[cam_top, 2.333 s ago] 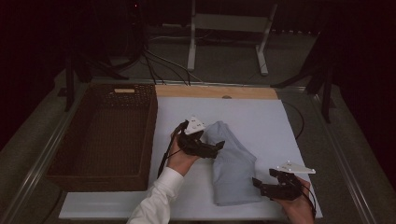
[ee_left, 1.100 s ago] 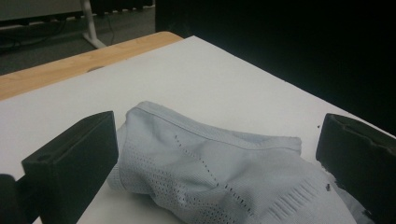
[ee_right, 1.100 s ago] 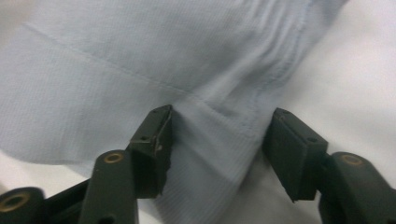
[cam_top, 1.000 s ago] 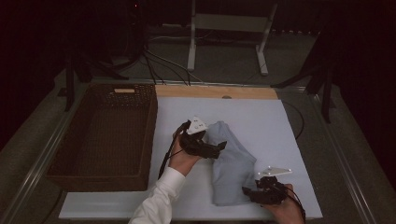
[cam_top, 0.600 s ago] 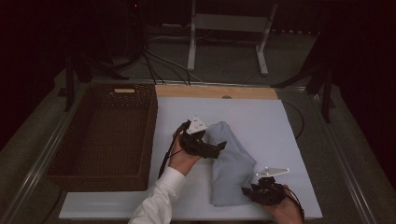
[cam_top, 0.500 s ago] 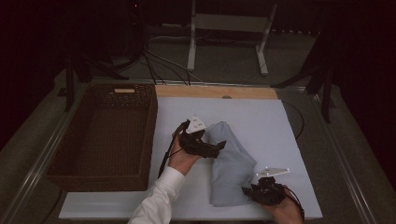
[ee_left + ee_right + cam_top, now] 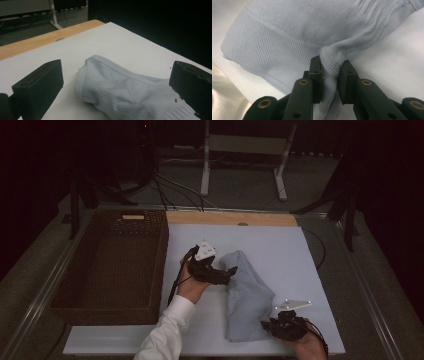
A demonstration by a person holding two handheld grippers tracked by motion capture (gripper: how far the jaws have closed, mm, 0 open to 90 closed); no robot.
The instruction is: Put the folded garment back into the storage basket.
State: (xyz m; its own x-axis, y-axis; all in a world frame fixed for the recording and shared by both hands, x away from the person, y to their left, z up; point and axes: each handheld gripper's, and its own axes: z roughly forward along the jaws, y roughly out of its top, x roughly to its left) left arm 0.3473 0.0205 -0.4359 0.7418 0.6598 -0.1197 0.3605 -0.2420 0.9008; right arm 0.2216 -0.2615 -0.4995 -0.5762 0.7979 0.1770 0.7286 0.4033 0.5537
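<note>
Two grips in play: right gripper (image 7: 331, 75) just closed, pinching the garment (image 7: 248, 295) hem for lifting (left gripper (image 7: 117, 85) open, poised over the far end).

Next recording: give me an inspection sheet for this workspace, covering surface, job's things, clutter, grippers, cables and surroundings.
Surface: white board with a wooden strip along its far edge.
Job's things: pale blue garment, bunched, lying on the board.
Clutter: nothing seen.
Grippers: right hand-held gripper pinches a ribbed edge of the garment, its jaws having just been closing; left hand-held gripper is open at the garment's far end, pads clear of the cloth.
Cables: one trails from the left gripper; others lie on the floor beyond the table.
Surroundings: brown wicker basket, empty, left of the board; metal stand behind; dark room.
</note>
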